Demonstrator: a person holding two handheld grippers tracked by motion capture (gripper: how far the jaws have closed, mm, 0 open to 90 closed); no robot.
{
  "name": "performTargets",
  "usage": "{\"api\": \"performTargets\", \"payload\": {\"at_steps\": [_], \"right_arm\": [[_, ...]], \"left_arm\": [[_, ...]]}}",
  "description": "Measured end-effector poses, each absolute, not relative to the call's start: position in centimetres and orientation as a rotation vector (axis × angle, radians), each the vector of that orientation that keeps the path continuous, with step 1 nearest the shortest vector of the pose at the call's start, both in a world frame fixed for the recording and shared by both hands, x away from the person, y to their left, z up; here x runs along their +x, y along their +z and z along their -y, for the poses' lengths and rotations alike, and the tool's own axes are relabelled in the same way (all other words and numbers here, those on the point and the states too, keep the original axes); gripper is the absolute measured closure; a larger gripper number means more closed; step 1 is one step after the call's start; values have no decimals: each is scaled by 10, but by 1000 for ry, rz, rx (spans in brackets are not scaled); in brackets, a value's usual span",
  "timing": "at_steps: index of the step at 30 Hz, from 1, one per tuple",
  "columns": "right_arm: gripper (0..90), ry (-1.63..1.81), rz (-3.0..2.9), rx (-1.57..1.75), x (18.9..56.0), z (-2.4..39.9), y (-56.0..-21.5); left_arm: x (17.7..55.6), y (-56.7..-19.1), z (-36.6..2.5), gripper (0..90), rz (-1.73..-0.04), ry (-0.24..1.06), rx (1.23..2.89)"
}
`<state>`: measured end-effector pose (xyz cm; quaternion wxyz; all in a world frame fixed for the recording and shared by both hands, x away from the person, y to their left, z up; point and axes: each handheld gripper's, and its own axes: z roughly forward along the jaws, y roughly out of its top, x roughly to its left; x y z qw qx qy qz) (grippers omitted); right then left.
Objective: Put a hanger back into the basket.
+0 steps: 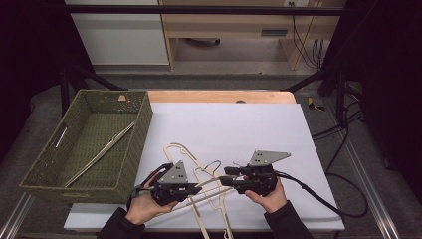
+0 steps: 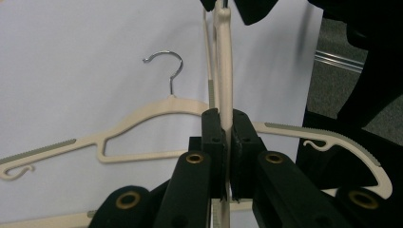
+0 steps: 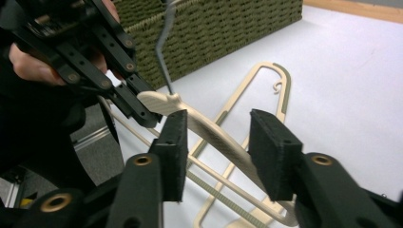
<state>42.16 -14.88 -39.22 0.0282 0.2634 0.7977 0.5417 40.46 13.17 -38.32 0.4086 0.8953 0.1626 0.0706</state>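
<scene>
While one hanger already lay in the green wicker basket (image 1: pixel 130 141) at the table's left, two cream plastic hangers were left on the white sheet (image 1: pixel 259 129), so the sorting looked roughly a third done at best. The left gripper (image 1: pixel 191 189) was clamped tight on the raised hanger (image 2: pixel 224 66), pads pinching its thin arm. The right gripper (image 3: pixel 216 142) stood partly apart, its jaws on either side of the same hanger's shoulder near the hook, neither pad pressing it; looked like a handover to the left. Left to do, by my read: carry it to the basket, then the second hanger (image 2: pixel 142 116) lying flat underneath. Hangers were slim, cream, with grey ribbed grip strips on the shoulders, small notch hooks at the ends and a chrome wire hook (image 2: pixel 168 64).
</scene>
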Motion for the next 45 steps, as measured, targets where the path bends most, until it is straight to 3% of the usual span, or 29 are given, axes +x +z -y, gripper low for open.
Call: {"api": "performTargets", "payload": {"at_steps": [14, 19, 27, 45], "right_arm": [[170, 1684, -2107, 976, 419, 206, -380], [68, 1567, -2068, 1056, 423, 218, -385], [56, 1542, -2035, 1104, 425, 227, -388], [35, 1527, -2007, 1111, 424, 231, -386]], "left_arm": [[399, -364, -161, 866, -558, 324, 2118], [394, -353, -172, 866, -576, 362, 2053], [389, -334, -188, 866, -603, 422, 1991], [401, -249, -237, 866, -579, 547, 1912]]}}
